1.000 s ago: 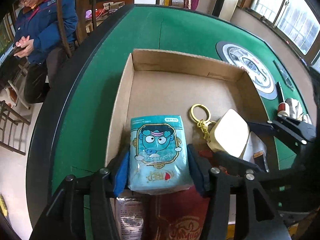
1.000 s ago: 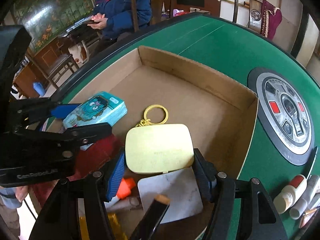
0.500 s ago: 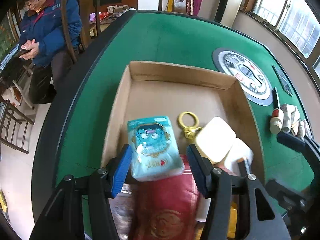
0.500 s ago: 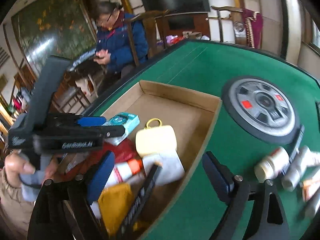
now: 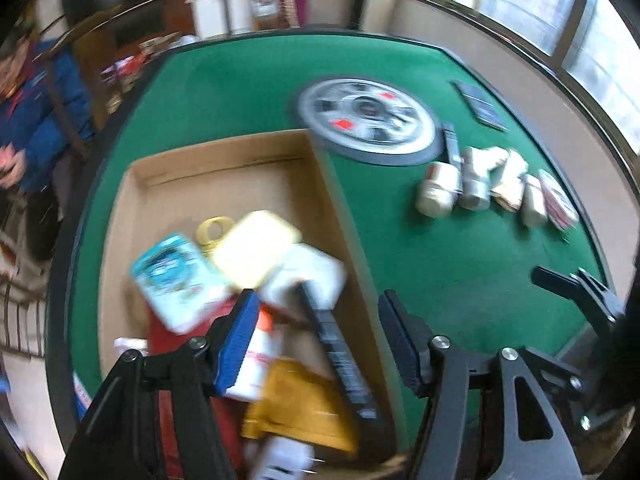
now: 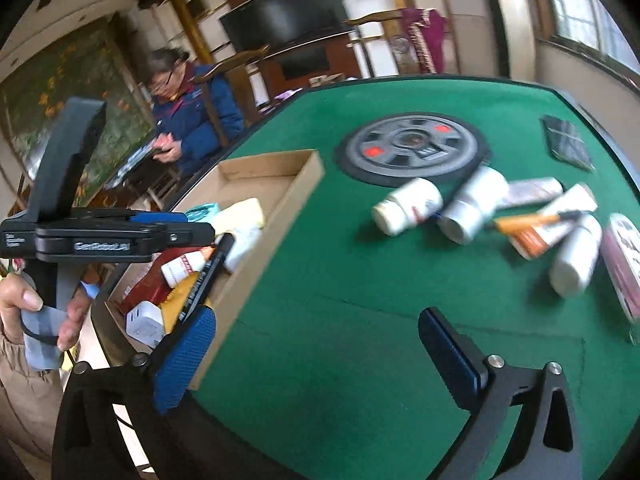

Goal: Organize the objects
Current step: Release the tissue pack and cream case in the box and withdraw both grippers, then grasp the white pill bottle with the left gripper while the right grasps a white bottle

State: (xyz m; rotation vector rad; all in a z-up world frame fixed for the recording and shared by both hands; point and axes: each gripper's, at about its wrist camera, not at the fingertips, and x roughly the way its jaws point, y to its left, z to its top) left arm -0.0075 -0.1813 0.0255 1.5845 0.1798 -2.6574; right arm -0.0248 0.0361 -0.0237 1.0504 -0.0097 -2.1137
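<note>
A cardboard box on the green table holds a teal tissue pack, a yellow tin, a white card, a black comb-like strip and a yellow pouch. My left gripper hovers over the box's right wall, its jaws opening with nothing between them. My right gripper hangs over bare felt right of the box, jaws opening and empty. Ahead of it lie loose white bottles, tubes and an orange pen.
A round grey dial panel is set in the table's middle, with a dark pad beyond it. A dark red pack lies at the far right. A seated person in a blue jacket is behind the table's far-left edge.
The left gripper let go of the tissue pack and the right let go of the yellow tin. Both opened wider and swung right, away from the box toward the loose bottles.
</note>
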